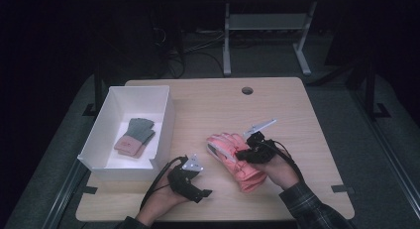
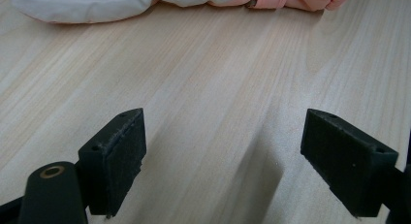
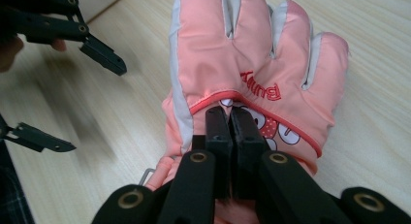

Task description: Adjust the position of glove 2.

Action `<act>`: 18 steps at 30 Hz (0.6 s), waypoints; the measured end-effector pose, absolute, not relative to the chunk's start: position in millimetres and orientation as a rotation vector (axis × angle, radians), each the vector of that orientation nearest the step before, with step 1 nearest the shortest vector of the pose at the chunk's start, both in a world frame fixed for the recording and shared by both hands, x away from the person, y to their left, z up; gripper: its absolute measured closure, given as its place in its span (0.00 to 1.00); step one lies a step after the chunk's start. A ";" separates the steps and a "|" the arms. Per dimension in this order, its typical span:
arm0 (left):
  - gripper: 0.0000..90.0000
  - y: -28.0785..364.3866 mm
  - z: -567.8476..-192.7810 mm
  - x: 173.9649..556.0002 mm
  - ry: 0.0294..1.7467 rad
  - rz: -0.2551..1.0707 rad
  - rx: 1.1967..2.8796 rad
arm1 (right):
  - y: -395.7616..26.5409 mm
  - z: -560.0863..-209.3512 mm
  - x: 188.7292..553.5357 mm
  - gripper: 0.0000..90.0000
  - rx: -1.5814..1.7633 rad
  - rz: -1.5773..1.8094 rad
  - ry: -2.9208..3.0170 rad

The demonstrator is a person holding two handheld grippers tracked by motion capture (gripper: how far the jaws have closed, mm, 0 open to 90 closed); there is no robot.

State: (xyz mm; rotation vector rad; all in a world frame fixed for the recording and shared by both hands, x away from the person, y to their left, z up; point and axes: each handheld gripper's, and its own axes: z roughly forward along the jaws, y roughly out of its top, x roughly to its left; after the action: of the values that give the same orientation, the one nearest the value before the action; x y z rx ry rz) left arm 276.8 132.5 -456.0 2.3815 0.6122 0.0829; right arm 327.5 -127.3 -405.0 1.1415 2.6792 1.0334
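Right tongs (image 3: 230, 122) were pinched together on the back of the pink ski glove (image 1: 236, 157), near its cuff, glove lying right of centre toward the near edge of the surface (image 1: 208, 102). Its long axis ran diagonally, fingers toward the far-left, cuff toward the near-right. Left tongs (image 2: 223, 156) stood apart and empty just left of it, with the white box (image 1: 165, 121) holding a grey knit glove (image 1: 136, 135) at the left edge.

Padded pink cloth glove (image 3: 252, 64) on matt pale wood table (image 1: 208, 105)
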 end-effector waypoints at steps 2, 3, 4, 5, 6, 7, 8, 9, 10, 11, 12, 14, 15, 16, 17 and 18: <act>0.18 132.5 -455.9 277.0 0.616 0.074 2.386 | -127.9 -406.1 328.0 0.93 1.133 1.037 2.684; 0.18 132.4 -455.9 276.9 0.620 0.070 2.384 | -128.7 -405.6 327.4 0.89 1.133 1.053 2.684; 0.18 132.4 -455.9 277.0 0.622 0.066 2.382 | -130.1 -404.4 326.7 0.83 1.137 1.070 2.684; 0.18 131.9 -456.3 276.7 0.638 0.063 2.364 | -131.7 -403.3 326.3 0.78 1.134 1.093 2.675; 0.18 132.2 -456.1 277.0 0.643 0.059 2.365 | -133.6 -400.4 325.6 0.74 1.137 1.124 2.664; 0.18 132.6 -456.0 277.4 0.648 0.053 2.356 | -134.7 -398.4 325.4 0.69 1.131 1.128 2.657; 0.18 133.0 -455.7 277.8 0.653 0.051 2.353 | -136.9 -394.9 325.1 0.66 1.106 1.147 2.641; 0.18 133.0 -455.6 277.9 0.660 0.049 2.344 | -138.3 -391.2 323.9 0.63 1.110 1.168 2.630; 0.18 133.5 -454.8 278.4 0.653 0.047 2.345 | -139.9 -389.1 323.7 0.60 1.097 1.184 2.621; 0.19 133.5 -454.4 278.4 0.653 0.044 2.342 | -142.1 -385.7 322.5 0.56 1.098 1.216 2.598; 0.21 133.6 -453.6 278.4 0.658 0.043 2.341 | -143.9 -384.0 322.3 0.55 1.093 1.226 2.590; 0.25 133.7 -452.6 278.0 0.659 0.043 2.333 | -150.9 -380.1 321.5 0.53 1.087 1.243 2.553; 0.27 134.0 -452.1 277.8 0.653 0.049 2.336 | -153.5 -379.4 321.3 0.55 1.081 1.253 2.546; 0.29 134.5 -451.5 277.9 0.640 0.055 2.345 | -156.1 -378.9 320.6 0.56 1.079 1.254 2.539; 0.32 134.9 -451.0 278.0 0.633 0.059 2.351 | -160.2 -378.4 320.2 0.57 1.068 1.247 2.526; 0.35 135.3 -450.5 277.9 0.638 0.055 2.349 | -164.6 -378.2 319.5 0.59 1.083 1.244 2.516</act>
State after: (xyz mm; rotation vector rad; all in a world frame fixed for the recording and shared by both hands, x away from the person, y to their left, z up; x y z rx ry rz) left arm 277.9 135.3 -450.5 2.3492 0.6383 0.0548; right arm 319.5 -164.6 -378.2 1.0829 2.5158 1.2444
